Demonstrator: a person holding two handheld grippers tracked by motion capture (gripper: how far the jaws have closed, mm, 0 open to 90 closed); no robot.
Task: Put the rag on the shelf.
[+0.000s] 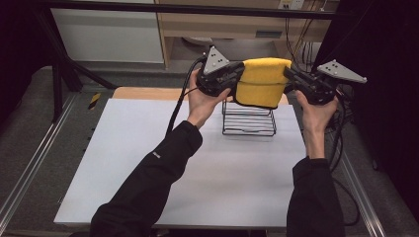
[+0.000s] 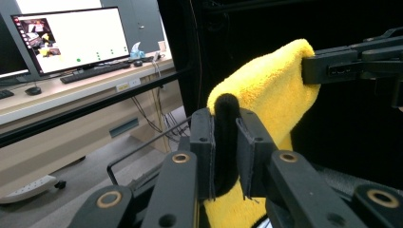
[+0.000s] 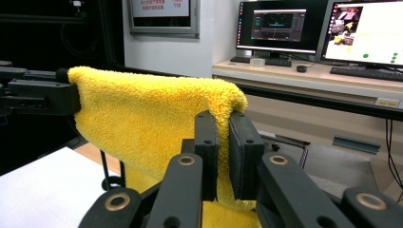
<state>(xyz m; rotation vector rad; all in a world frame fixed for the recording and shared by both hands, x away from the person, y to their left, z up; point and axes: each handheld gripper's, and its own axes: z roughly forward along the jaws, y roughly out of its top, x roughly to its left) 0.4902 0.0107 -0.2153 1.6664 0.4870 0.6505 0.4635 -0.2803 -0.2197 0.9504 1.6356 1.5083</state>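
Observation:
A folded yellow fluffy towel [image 1: 262,81] hangs in the air between both grippers, above a black wire rack [image 1: 248,120] at the far side of the white table top [image 1: 148,163]. My left gripper [image 1: 238,74] is shut on the towel's left edge, and my right gripper [image 1: 288,75] is shut on its right edge. In the left gripper view the towel [image 2: 266,95] runs from my left gripper [image 2: 226,142] across to the other gripper's jaws. In the right gripper view the towel [image 3: 147,118] drapes down from my right gripper [image 3: 223,152], with the rack [image 3: 111,175] below it.
A wooden board edge [image 1: 143,93] lies behind the white table top. Monitors [image 3: 366,28] and a keyboard [image 3: 366,72] sit on a desk beyond. Black cables [image 1: 180,106] trail from the grippers. Metal rails [image 1: 29,163] run along both table sides.

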